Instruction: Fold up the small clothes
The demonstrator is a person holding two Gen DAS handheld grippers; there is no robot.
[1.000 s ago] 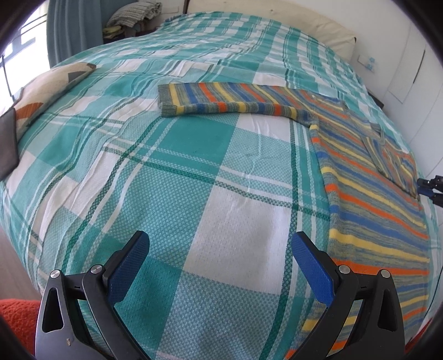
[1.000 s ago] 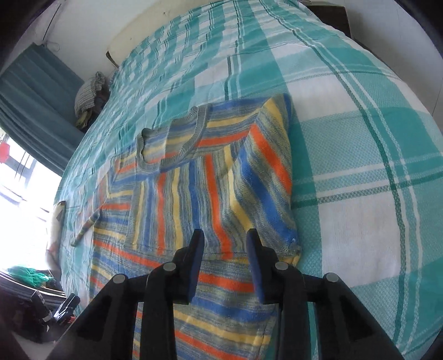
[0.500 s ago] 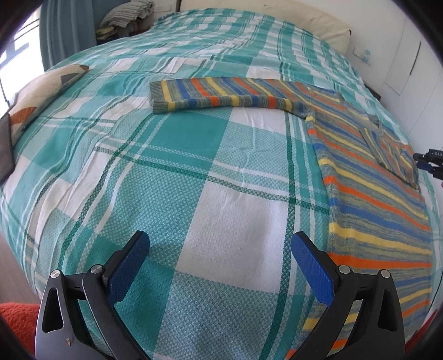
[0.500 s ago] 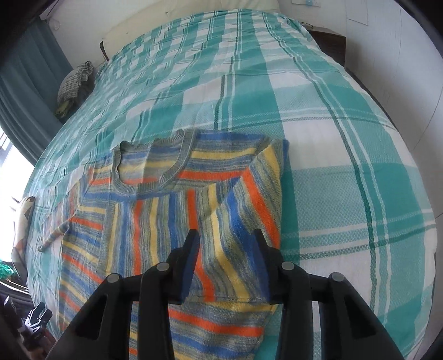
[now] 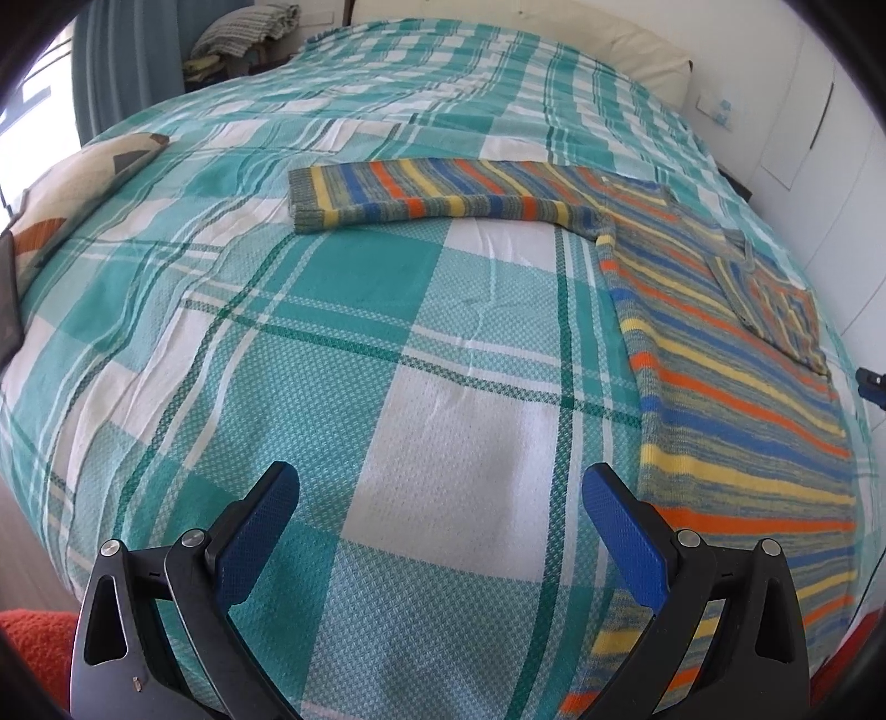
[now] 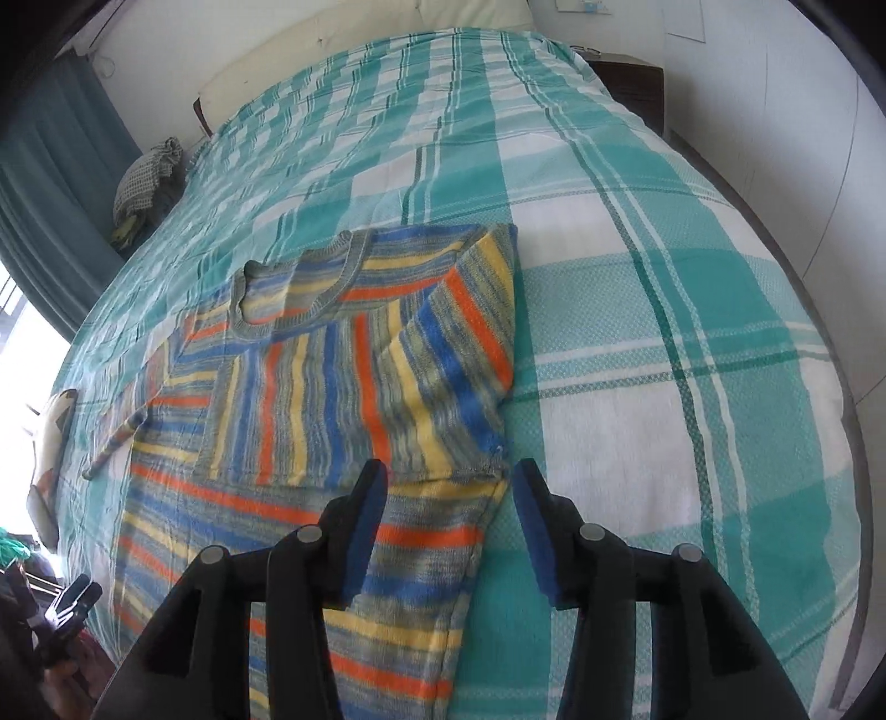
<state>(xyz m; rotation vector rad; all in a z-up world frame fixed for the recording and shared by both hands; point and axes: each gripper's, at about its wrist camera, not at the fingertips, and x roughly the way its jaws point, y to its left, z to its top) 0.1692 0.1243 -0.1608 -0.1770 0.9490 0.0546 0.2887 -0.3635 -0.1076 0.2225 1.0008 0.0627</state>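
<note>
A striped knit sweater (image 5: 736,376) in blue, orange and yellow lies flat on the bed. In the left wrist view one sleeve (image 5: 421,194) stretches out to the left. In the right wrist view the sweater (image 6: 310,399) has its other sleeve (image 6: 459,343) folded over the chest, below the neckline (image 6: 293,293). My left gripper (image 5: 437,531) is open and empty above bare bedspread, left of the sweater's hem. My right gripper (image 6: 448,526) is open and empty just above the folded sleeve's cuff, at the sweater's right edge.
The bed wears a teal and white plaid bedspread (image 5: 310,343). A patterned cushion (image 5: 66,188) lies at its left edge. A pile of folded cloth (image 5: 243,33) sits beyond the bed by a teal curtain (image 6: 50,183). A white wall (image 5: 803,111) runs along the right side.
My right gripper has opened wider and pulled back from the folded sleeve, which now lies released on the chest. My left gripper has stayed open and shifted slightly over the bedspread.
</note>
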